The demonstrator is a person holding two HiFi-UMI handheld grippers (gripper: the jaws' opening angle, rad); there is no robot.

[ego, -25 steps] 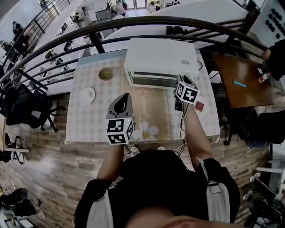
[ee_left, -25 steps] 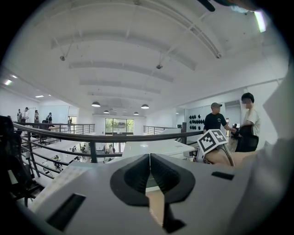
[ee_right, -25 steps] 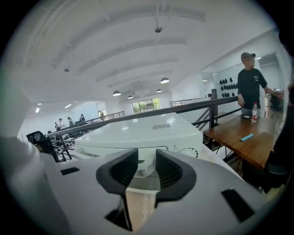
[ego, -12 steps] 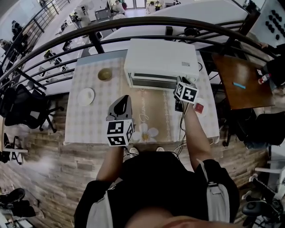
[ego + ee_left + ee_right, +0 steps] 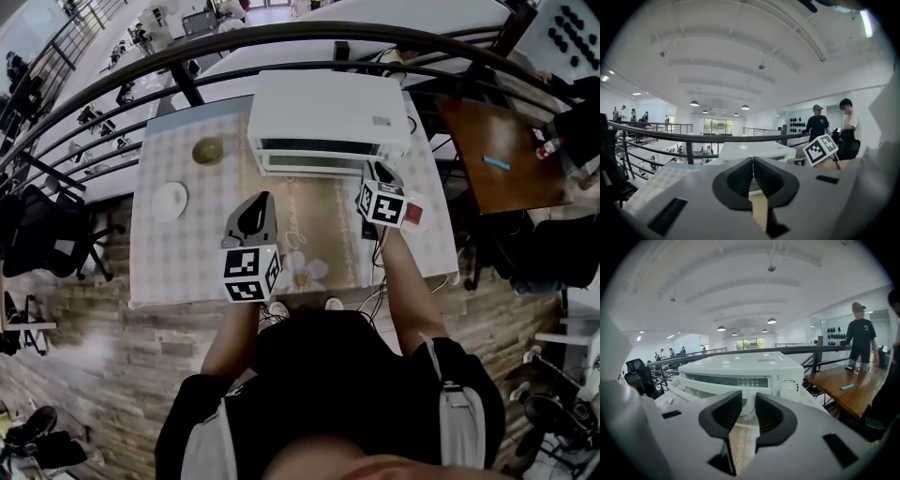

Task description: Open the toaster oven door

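The white toaster oven [image 5: 328, 111] stands at the back of the table, also seen in the right gripper view [image 5: 740, 369]. My right gripper [image 5: 373, 171] is at the right end of the oven's front. In its own view the right gripper [image 5: 748, 404] has its pads closed on the white door handle [image 5: 746, 405], and the door [image 5: 701, 392] looks tipped a little outward at the top. My left gripper [image 5: 255, 216] hovers over the middle of the table, apart from the oven. Its own view shows the left gripper [image 5: 753, 161] shut on nothing.
A small bowl [image 5: 207, 150] and a white plate [image 5: 170, 201] lie on the checked tablecloth [image 5: 178, 262] at the left. A red item [image 5: 415, 217] and cables lie by the right edge. A dark railing [image 5: 187, 56] runs behind the oven; a wooden table [image 5: 497, 178] stands to the right.
The right gripper has stayed at the oven's front right end and its jaws have narrowed on the handle. The door's top looks slightly pulled away. The left gripper has kept its place.
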